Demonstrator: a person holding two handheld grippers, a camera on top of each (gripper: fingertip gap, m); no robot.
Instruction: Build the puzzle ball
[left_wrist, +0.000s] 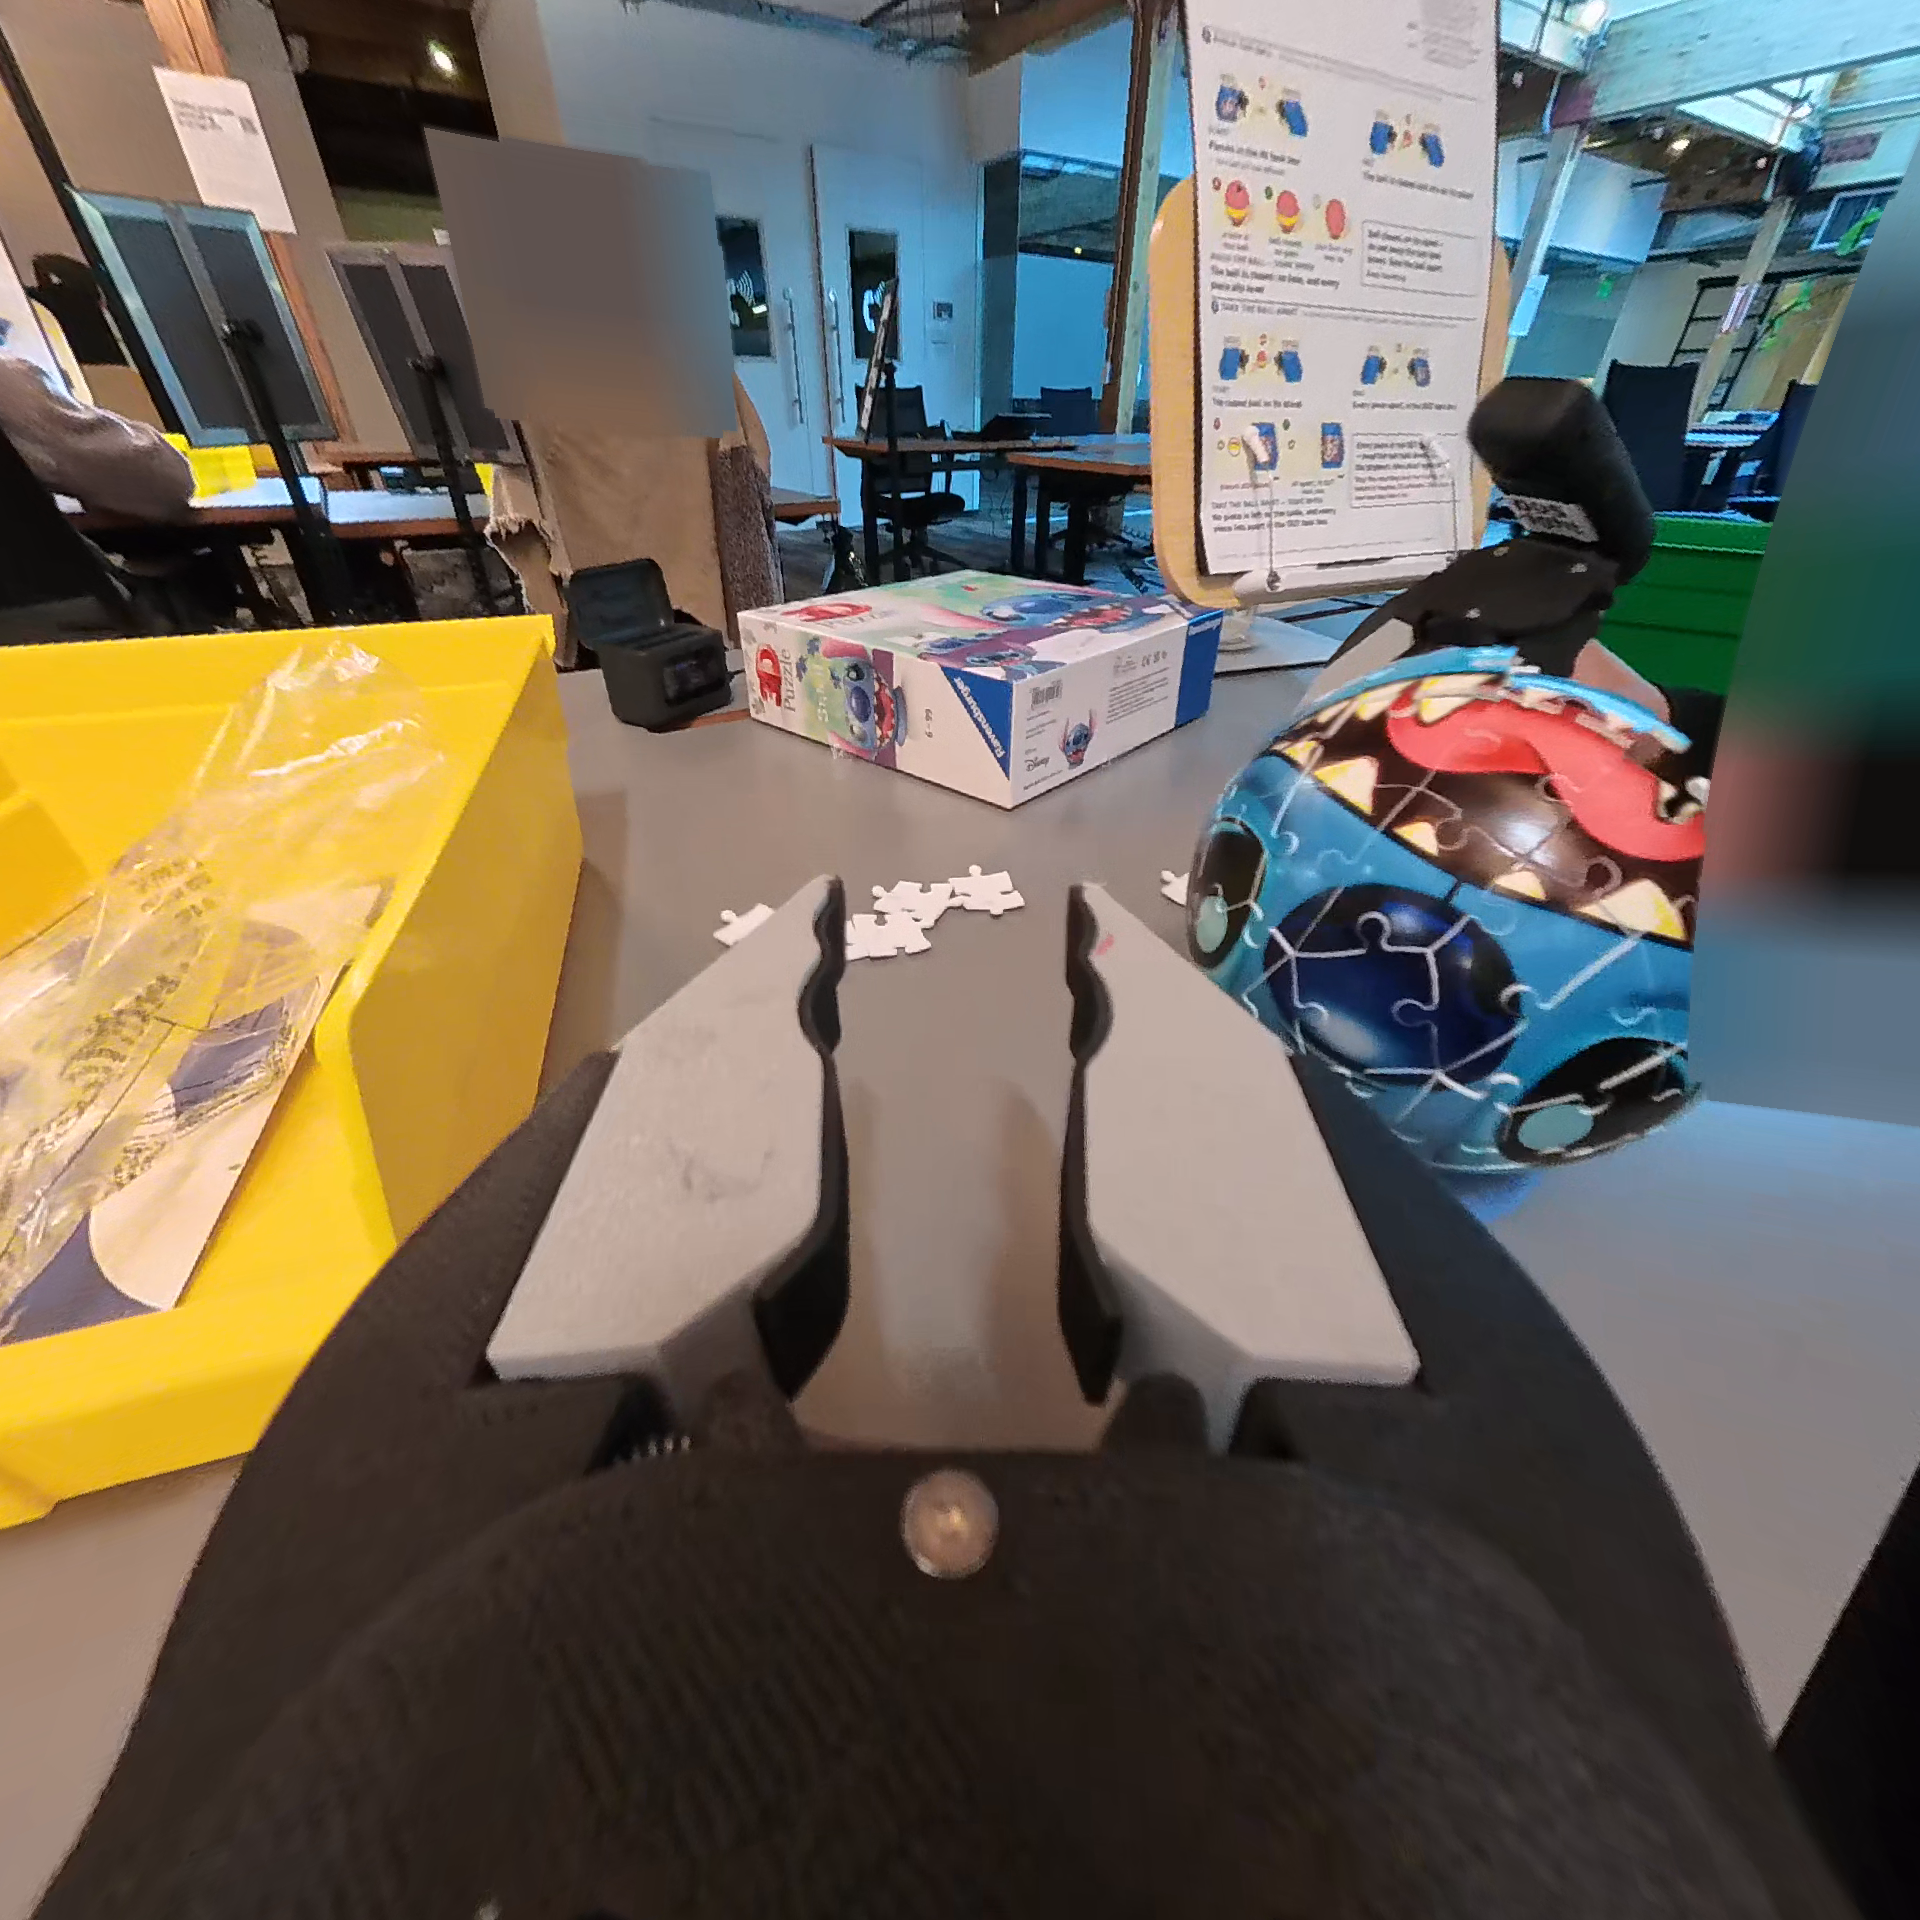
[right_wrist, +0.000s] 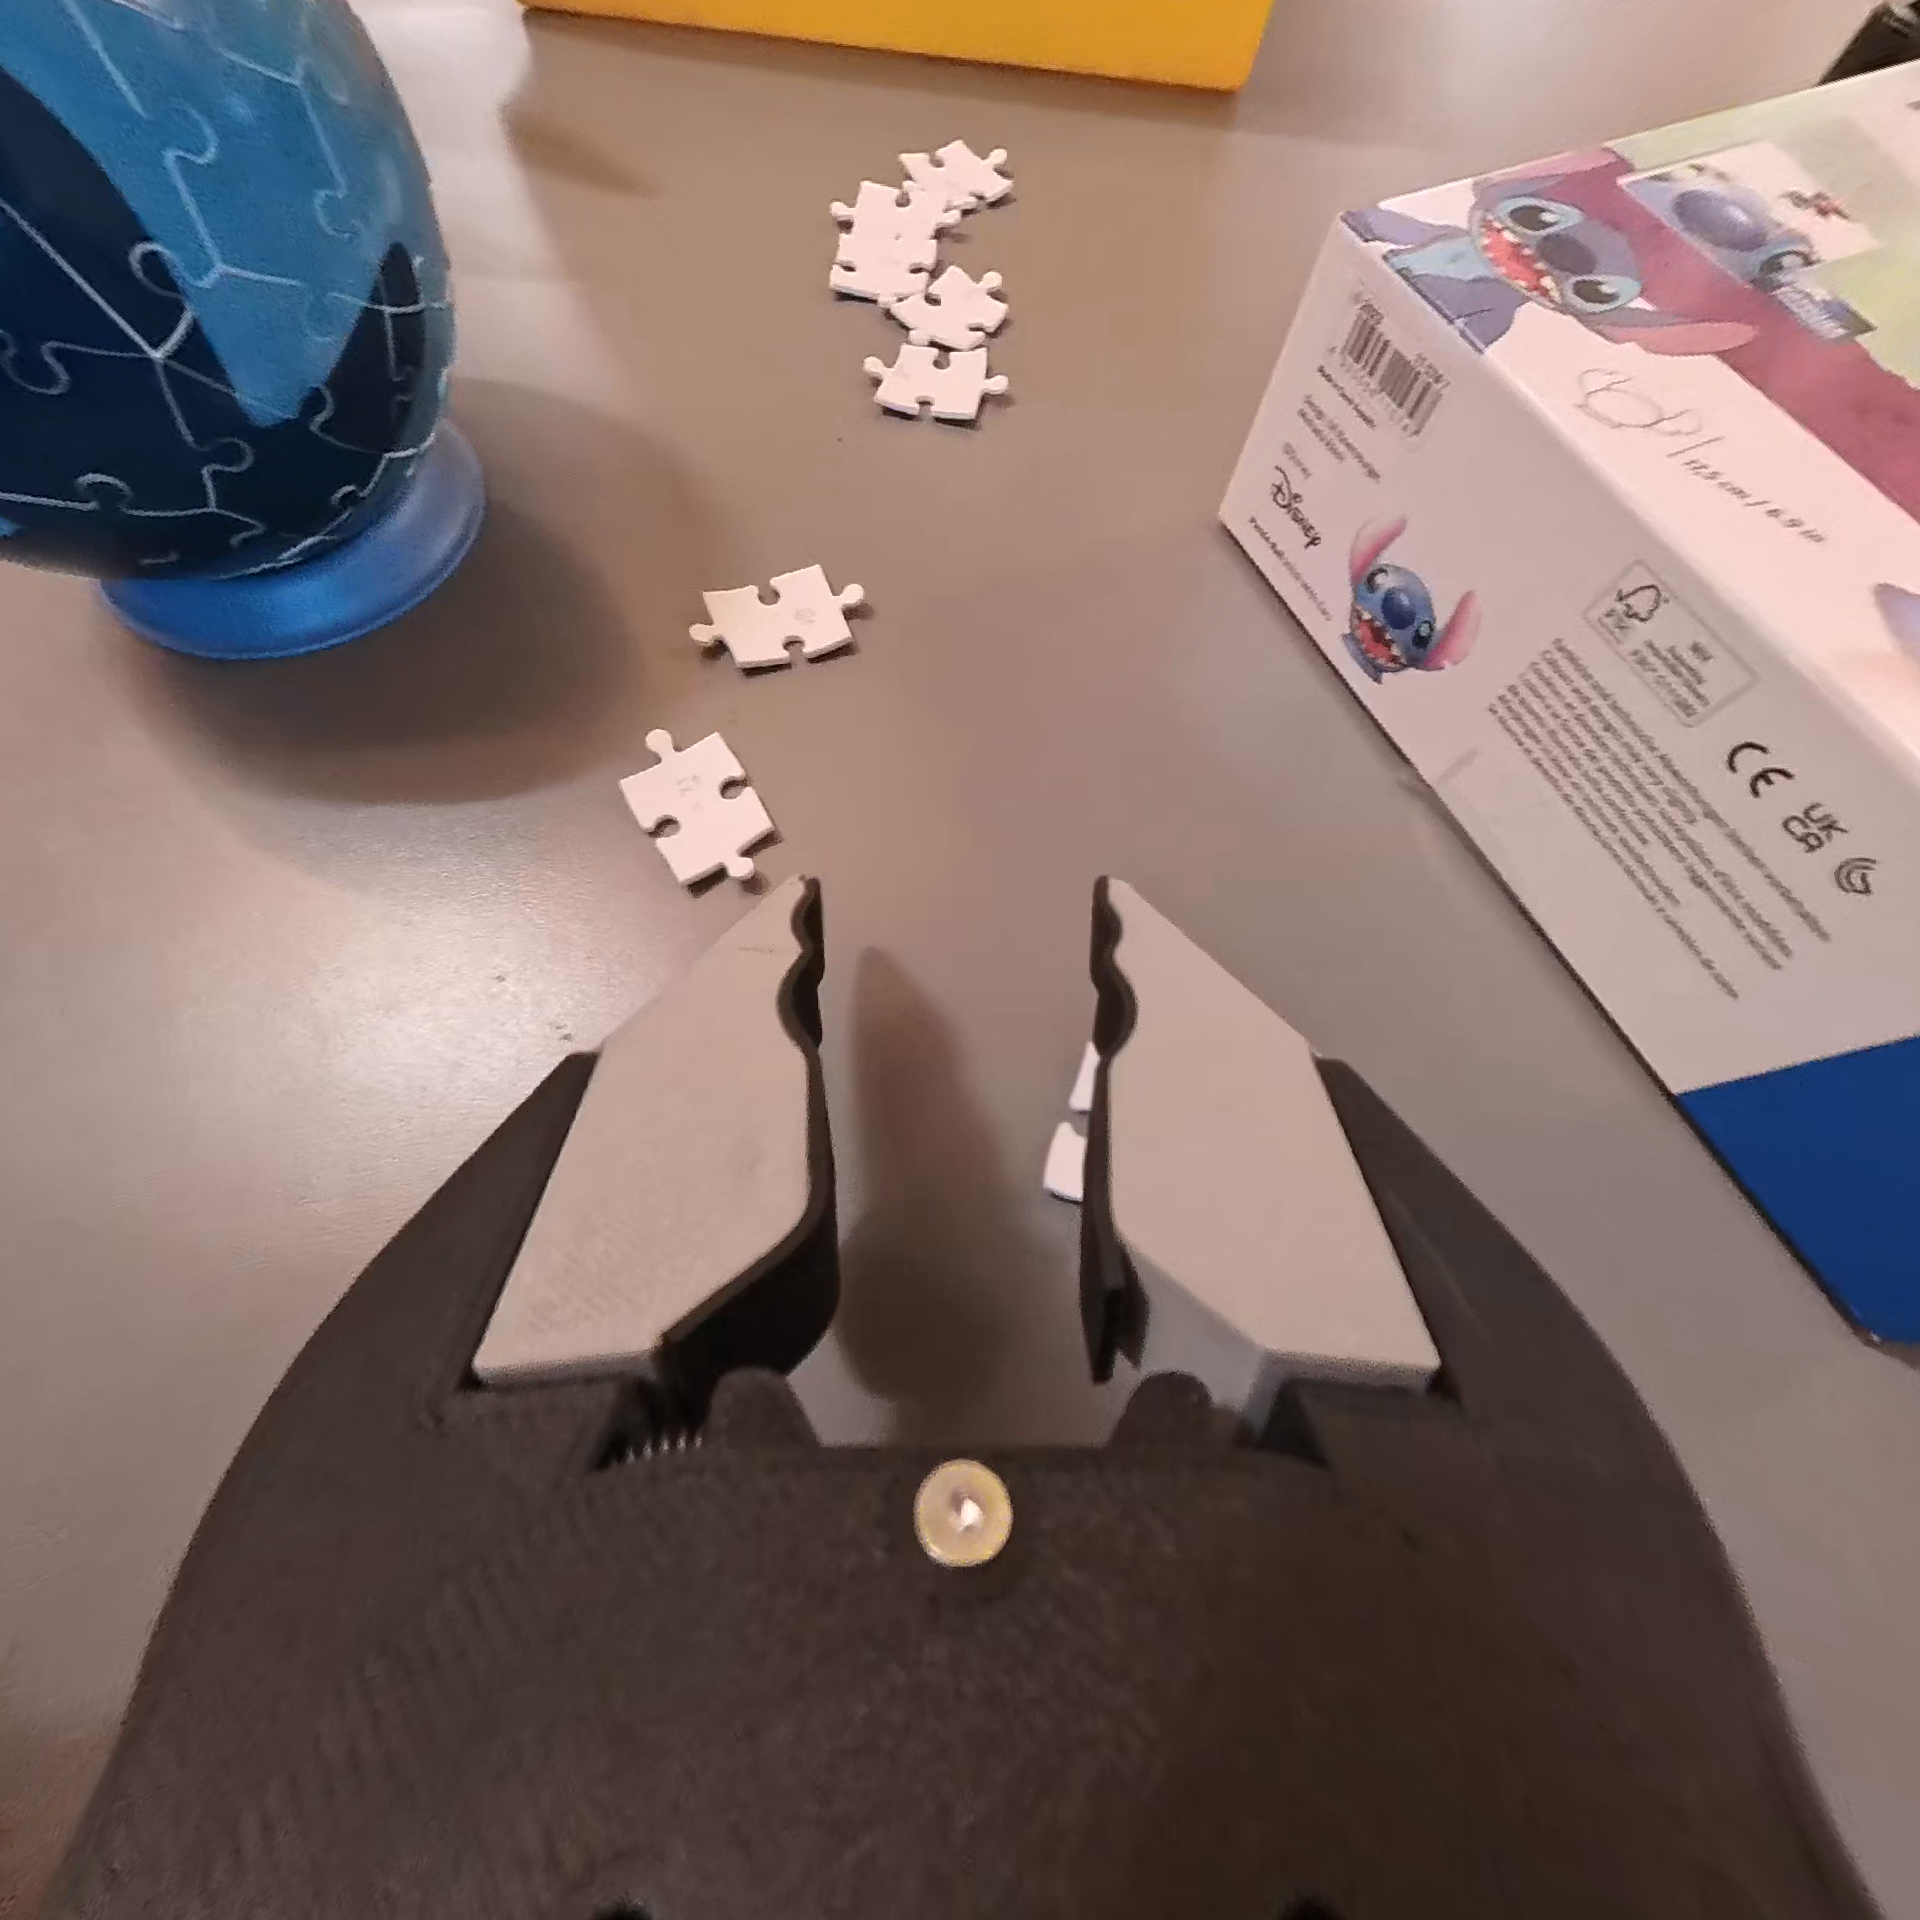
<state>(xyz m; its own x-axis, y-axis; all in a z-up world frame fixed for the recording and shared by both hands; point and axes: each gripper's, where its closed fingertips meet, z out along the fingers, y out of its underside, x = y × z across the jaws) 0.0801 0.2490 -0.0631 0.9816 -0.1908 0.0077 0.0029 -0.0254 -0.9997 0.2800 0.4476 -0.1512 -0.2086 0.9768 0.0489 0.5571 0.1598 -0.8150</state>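
The blue puzzle ball stands on a blue ring stand at the right of the left wrist view; it also shows at the top left of the right wrist view. Several white, face-down puzzle pieces lie on the grey table, with two single pieces nearer my right gripper. A piece is partly hidden under its right finger. My right gripper is open and empty above the table. My left gripper is open and empty, with pieces just beyond its tips.
A yellow bin with a plastic bag and sheets stands left of my left gripper. The puzzle box lies on the table. A stand with an instruction sheet and a small black case are behind. The left gripper's tips are roughly 30 centimeters from the right gripper's.
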